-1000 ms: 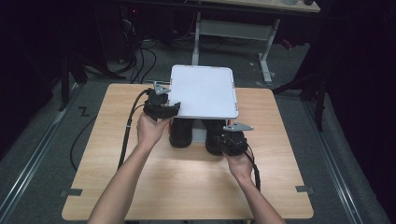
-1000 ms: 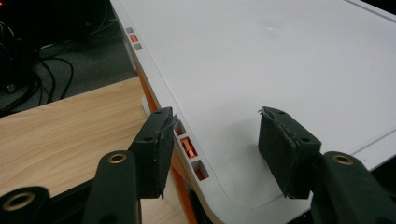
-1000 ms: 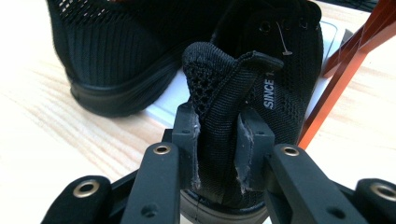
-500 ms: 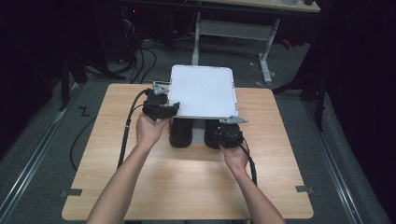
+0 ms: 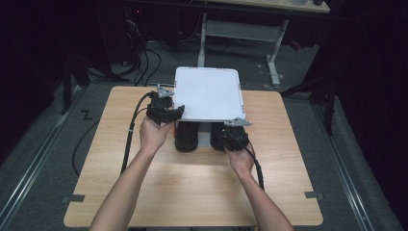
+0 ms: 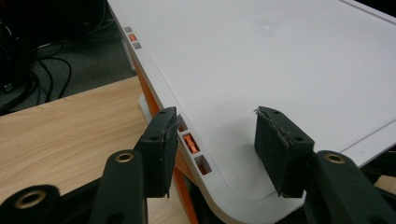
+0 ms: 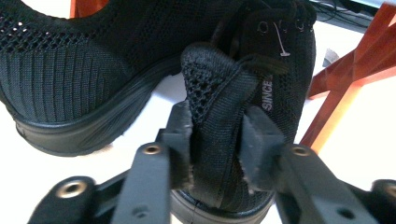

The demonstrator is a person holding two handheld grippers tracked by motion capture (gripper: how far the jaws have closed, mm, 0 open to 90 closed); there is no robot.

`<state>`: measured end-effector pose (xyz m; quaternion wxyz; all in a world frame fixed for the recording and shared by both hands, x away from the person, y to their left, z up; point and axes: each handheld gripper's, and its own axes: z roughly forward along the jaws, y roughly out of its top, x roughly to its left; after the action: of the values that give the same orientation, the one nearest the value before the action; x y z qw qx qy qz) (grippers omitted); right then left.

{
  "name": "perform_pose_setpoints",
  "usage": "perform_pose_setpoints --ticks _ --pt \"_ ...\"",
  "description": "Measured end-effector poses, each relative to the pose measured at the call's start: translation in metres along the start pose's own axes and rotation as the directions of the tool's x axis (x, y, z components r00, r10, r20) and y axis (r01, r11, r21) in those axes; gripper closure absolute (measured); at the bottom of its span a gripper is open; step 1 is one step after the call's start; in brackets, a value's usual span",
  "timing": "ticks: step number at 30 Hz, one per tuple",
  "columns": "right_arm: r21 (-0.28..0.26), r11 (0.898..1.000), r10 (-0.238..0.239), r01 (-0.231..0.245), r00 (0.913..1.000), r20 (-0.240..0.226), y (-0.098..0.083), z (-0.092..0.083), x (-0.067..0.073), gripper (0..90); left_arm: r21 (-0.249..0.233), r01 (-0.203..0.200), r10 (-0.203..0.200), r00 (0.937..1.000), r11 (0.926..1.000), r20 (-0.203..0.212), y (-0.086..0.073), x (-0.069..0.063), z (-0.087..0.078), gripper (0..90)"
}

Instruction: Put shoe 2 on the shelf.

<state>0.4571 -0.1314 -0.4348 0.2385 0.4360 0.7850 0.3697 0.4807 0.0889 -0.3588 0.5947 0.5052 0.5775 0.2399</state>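
Currently in hand: setting a black mesh lace-up shoe (image 7: 280, 70) on the lower level of a white flat-topped rack with orange legs (image 5: 207, 94), beside a second black mesh shoe (image 5: 186, 137).
Shoe position: sole on the white lower shelf, under the rack's near edge, close to an orange leg (image 7: 336, 107).
Right gripper (image 7: 217, 116): jaws have just been opening; the shoe's padded heel collar sits between them, and both pads look to lie against the fabric.
Left gripper (image 6: 217, 135): jaws apart, straddling the top board's near left corner; no pad visibly presses on it.
Doing it well: open the right jaws fully before pulling back, or the collar snags and drags the shoe askew. Withdraw low and straight towards the person, clear of the board edge. Keep the left gripper bracing the rack.
Right hand (image 5: 239, 161): forearm reaches forward over the light wooden table (image 5: 192, 187), gripper roughly level.
Left hand (image 5: 154, 134): raised higher, gripper level with the board.
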Motion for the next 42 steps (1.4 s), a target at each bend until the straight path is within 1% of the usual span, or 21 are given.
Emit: perform_pose_setpoints --ticks 3,5,6,8,10,14,16,20,23,27,29,31,34,37,40,42 --pt "0.006 1.0 0.021 -0.021 0.9998 -0.001 0.0 0.0 0.0 55.9 -0.01 -0.008 0.008 1.0 0.9999 0.005 -0.001 0.0 -0.001 50.0" --pt "0.014 1.0 0.017 -0.017 0.9998 -0.006 0.0 -0.001 0.0 53.5 -0.021 0.004 -0.004 1.0 0.9998 0.007 -0.002 0.001 -0.002 50.1" --pt "0.014 1.0 0.015 -0.014 0.9998 -0.015 -0.001 -0.003 0.001 52.8 -0.023 0.016 -0.016 0.9998 0.9996 0.009 -0.001 0.002 -0.002 50.2" --pt "0.014 1.0 0.012 -0.012 0.9994 -0.033 -0.002 -0.008 0.0 52.0 -0.02 0.024 -0.024 0.9997 0.9995 0.009 -0.001 0.002 -0.002 50.5" --pt "0.008 1.0 0.016 -0.015 0.9987 -0.049 -0.003 -0.013 -0.002 51.7 -0.02 0.026 -0.026 0.9996 0.9994 0.006 0.0 0.002 -0.002 50.3" --pt "-0.021 1.0 0.021 -0.022 0.9971 -0.073 -0.005 -0.03 -0.011 52.1 -0.015 0.023 -0.022 0.9997 0.9996 0.007 -0.002 0.0 -0.002 45.1" --pt "-0.038 0.999 0.021 -0.024 0.9967 -0.079 -0.007 -0.039 -0.017 54.1 -0.017 0.034 -0.034 0.9993 0.9993 0.013 -0.001 0.001 -0.004 44.1" --pt "-0.077 0.996 0.029 -0.035 0.9958 -0.087 -0.013 -0.055 -0.028 58.0 -0.025 0.032 -0.031 0.9994 0.9992 0.017 0.0 0.004 -0.011 44.0" --pt "-0.089 0.995 0.044 -0.053 0.9944 -0.096 -0.019 -0.065 -0.038 60.3 -0.043 0.05 -0.049 0.9985 0.9978 0.026 0.004 0.007 -0.018 44.0" --pt "-0.097 0.992 0.071 -0.081 0.9921 -0.104 -0.026 -0.075 -0.051 60.4 -0.065 0.058 -0.055 0.9978 0.9962 0.036 0.007 0.012 -0.03 43.7" --pt "-0.104 0.99 0.088 -0.098 0.9915 -0.096 -0.03 -0.079 -0.056 59.0 -0.083 0.08 -0.077 0.9961 0.9933 0.044 0.007 0.015 -0.04 43.1" --pt "-0.11 0.988 0.102 -0.112 0.9906 -0.091 -0.035 -0.081 -0.061 58.1 -0.095 0.087 -0.083 0.9954 0.9917 0.048 0.005 0.019 -0.048 42.7" --pt "-0.104 0.986 0.127 -0.134 0.989 -0.076 -0.046 -0.083 -0.07 57.3 -0.11 0.089 -0.084 0.9953 0.9899 0.047 -0.001 0.027 -0.062 42.5" --pt "-0.097 0.983 0.152 -0.157 0.9864 -0.063 -0.059 -0.085 -0.078 56.8 -0.112 0.095 -0.091 0.995 0.9892 0.041 -0.009 0.037 -0.074 42.4" --pt "-0.086 0.983 0.159 -0.163 0.9862 -0.045 -0.069 -0.087 -0.085 56.3 -0.108 0.087 -0.085 0.996 0.9903 0.027 -0.019 0.046 -0.085 42.1" --pt "-0.075 0.984 0.163 -0.164 0.9863 -0.028 -0.078 -0.087 -0.089 55.9 -0.103 0.092 -0.091 0.9957 0.9904 0.016 -0.029 0.053 -0.092 41.7"
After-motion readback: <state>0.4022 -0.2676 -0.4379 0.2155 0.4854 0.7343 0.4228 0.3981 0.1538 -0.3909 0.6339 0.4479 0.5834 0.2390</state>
